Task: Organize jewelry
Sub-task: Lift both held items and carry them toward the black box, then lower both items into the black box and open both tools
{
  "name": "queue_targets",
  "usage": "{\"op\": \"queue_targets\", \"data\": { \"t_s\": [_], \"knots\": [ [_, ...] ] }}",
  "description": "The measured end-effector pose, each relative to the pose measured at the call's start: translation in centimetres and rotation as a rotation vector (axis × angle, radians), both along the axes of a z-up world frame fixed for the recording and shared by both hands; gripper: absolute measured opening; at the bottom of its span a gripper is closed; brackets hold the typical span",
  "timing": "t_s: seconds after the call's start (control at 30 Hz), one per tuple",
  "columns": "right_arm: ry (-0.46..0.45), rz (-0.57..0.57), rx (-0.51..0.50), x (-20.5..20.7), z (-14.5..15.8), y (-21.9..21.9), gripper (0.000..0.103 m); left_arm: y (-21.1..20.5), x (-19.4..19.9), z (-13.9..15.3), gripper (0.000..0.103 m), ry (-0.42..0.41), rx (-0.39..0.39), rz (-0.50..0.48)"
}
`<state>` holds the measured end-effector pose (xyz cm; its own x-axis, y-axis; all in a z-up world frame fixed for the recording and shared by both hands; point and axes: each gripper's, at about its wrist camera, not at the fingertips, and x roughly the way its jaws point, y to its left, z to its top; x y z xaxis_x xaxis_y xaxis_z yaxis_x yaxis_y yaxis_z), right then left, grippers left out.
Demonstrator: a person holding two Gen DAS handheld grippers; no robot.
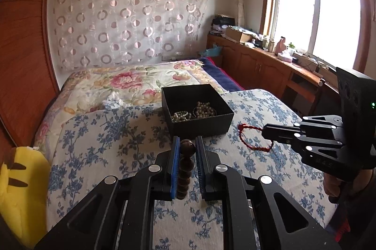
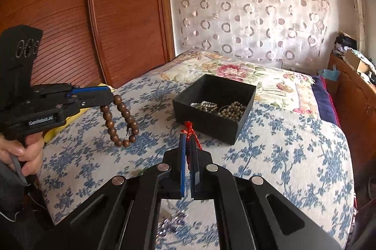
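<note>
left gripper, lower centre of its own view: nearly closed, clamping the wooden bead bracelet by one or two beads, remainder dangling as a loop clear of the blue floral cover. right gripper, lower centre of its view: fully closed, pinching the red cord bracelet, loop hanging free. black box, upper centre, sitting on the cover, already holding pearl strands.

risks, judged:
- gripping round beads on a narrow contact: bracelet possibly rolling out and dropping short of the box.
- carrying swinging loops: catching on the near box wall, tipping or shoving the box across the soft cover.
- approaching together: grippers crowding over one opening, cord tangling with beads or pearls.
</note>
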<state>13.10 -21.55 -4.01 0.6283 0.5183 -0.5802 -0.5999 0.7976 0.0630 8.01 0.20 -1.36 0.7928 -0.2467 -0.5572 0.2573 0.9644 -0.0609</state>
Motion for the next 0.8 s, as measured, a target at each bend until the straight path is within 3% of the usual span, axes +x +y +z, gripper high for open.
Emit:
{"op": "queue_targets", "data": {
  "t_s": [0.5,0.8],
  "knots": [
    [-0.007,-0.016,0.008,6.6,2.3,1.1,0.003,-0.3,3.1,1.4,0.012,-0.023,0.018,0.008],
    [0.03,-0.034,0.003,11.4,1.2,2.0,0.003,-0.6,5.2,2.6,0.012,-0.038,0.021,0.009]
  ]
}}
